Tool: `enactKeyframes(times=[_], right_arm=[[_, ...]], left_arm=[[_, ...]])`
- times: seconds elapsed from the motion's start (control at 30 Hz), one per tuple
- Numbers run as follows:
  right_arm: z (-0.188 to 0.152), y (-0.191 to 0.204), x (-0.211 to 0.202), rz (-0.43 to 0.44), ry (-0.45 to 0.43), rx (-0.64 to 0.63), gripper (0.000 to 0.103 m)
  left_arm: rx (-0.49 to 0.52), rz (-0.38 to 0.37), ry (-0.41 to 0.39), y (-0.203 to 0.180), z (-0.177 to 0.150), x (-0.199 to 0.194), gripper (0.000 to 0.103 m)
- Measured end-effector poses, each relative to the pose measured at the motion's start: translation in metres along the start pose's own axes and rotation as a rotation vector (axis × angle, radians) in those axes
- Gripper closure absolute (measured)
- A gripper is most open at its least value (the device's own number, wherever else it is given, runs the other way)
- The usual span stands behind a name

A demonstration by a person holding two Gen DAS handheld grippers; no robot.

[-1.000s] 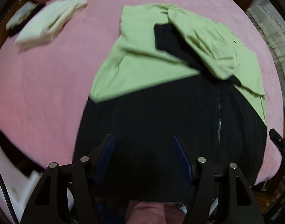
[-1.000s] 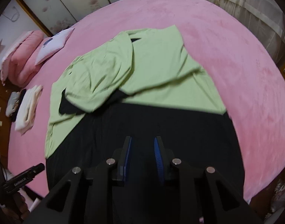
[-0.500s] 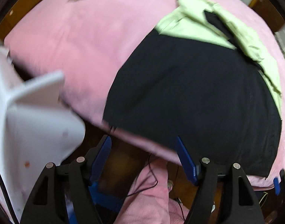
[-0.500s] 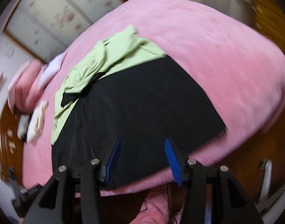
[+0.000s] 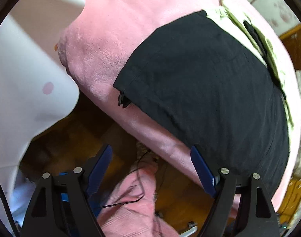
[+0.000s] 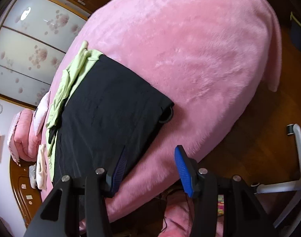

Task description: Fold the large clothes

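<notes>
Each gripper carries two blue-padded fingers, four in all, and both pairs stand spread wide, released, with nothing clasped between them. The left gripper [image 5: 151, 169] hangs off the foot edge of the bed; its right finger [image 5: 201, 172] sits just at the hem of the black garment [image 5: 205, 90], though I cannot tell if it touches the cloth, and its left finger is over the dark wooden floor [image 5: 75, 138]. The right gripper [image 6: 150, 169] hovers at the same bed edge, its left finger [image 6: 119, 169] overlapping the black hem and its right finger over the pink bedcover [image 6: 190, 49].

There is one large garment, black in its lower part and light green [image 6: 71, 79] above. It lies flat on the bed with its long axis running from the foot edge away toward the pillows, the black hem nearest the grippers and the green part, rumpled and folded over itself, at the far end. Two black pull tabs poke out at the hem corners.

Farther off, a small stack of pale folded cloth [image 6: 41, 165] rests near the bed's side. One white chair [image 5: 22, 79] stands by the bed corner.
</notes>
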State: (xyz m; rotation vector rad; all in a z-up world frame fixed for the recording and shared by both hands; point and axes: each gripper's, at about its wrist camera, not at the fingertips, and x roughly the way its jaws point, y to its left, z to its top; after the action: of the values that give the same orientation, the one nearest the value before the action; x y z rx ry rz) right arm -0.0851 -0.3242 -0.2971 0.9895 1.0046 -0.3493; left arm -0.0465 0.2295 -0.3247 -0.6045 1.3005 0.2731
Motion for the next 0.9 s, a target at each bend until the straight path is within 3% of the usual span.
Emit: enactKeyframes(times=[0.13, 0.27, 0.37, 0.5, 0.6, 0.7, 0.73, 0.8, 0.9], right_arm=[[0.007, 0.009, 0.021, -0.01, 0.001, -0.008, 0.053], [0.001, 0.01, 0.024, 0.0, -0.053, 0.04, 0.046], [-0.001, 0.014, 0.022, -0.001, -0.065, 0.035, 0.046], [0.006, 0.019, 0.023, 0.067, -0.056, 0.076, 0.046], [0.017, 0.023, 0.032, 0.053, -0.036, 0.09, 0.046], [0.023, 0.026, 0.032, 0.041, -0.033, 0.092, 0.056], [0.024, 0.027, 0.03, 0.046, -0.039, 0.088, 0.066], [0.026, 0.032, 0.024, 0.079, -0.049, 0.055, 0.081], [0.027, 0.045, 0.018, 0.096, -0.047, -0.008, 0.088]], left_arm=[[-0.067, -0.084, -0.031, 0.01, 0.002, 0.008, 0.022], [-0.134, -0.175, -0.049, 0.022, -0.003, 0.016, 0.022], [-0.167, -0.195, -0.064, 0.029, -0.001, 0.021, 0.022], [-0.235, -0.18, -0.082, 0.039, 0.008, 0.03, 0.022], [-0.244, -0.18, -0.1, 0.041, 0.017, 0.036, 0.022], [-0.276, -0.208, -0.133, 0.044, 0.026, 0.039, 0.024], [-0.292, -0.228, -0.153, 0.041, 0.03, 0.038, 0.036], [-0.316, -0.261, -0.172, 0.037, 0.035, 0.035, 0.046], [-0.299, -0.256, -0.158, 0.021, 0.037, 0.034, 0.058]])
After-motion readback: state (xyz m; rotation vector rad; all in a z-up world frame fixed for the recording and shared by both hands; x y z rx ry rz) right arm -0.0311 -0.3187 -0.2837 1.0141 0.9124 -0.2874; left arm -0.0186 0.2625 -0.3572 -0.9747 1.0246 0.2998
